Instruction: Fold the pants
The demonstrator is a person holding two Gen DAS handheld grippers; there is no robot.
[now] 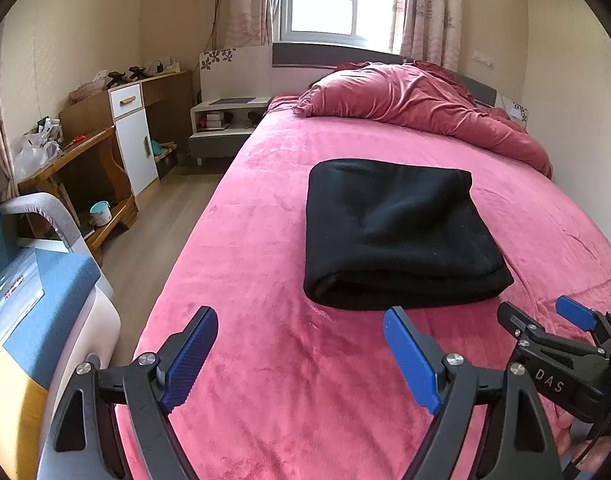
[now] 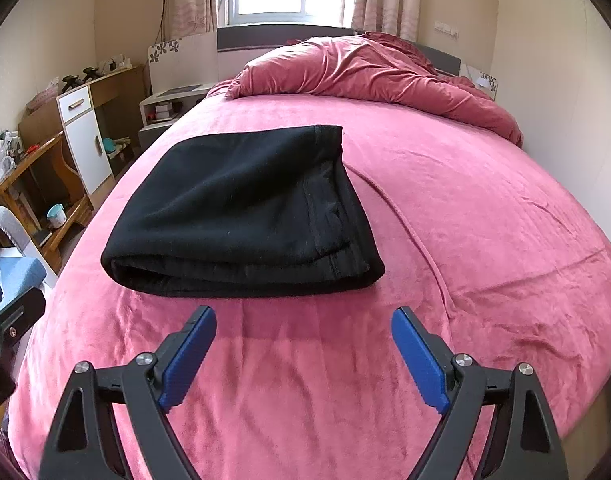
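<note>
Your left gripper (image 1: 301, 354) hangs wide apart and empty, short of the black pants (image 1: 397, 236), which lie as a compact folded bundle on the pink bedspread (image 1: 265, 360); the fold looks finished. From the right wrist, your right gripper (image 2: 303, 354) likewise gapes empty just before the bundle's near edge, touching nothing.

My left gripper (image 1: 301, 320) has black, curved, skeleton-like arms with triangular cut-outs, round silver screws at the pivots and ribbed blue pads (image 1: 191, 356). My right gripper (image 2: 304, 318) looks the same; from the left camera its black body carries white "DAS" lettering.
</note>
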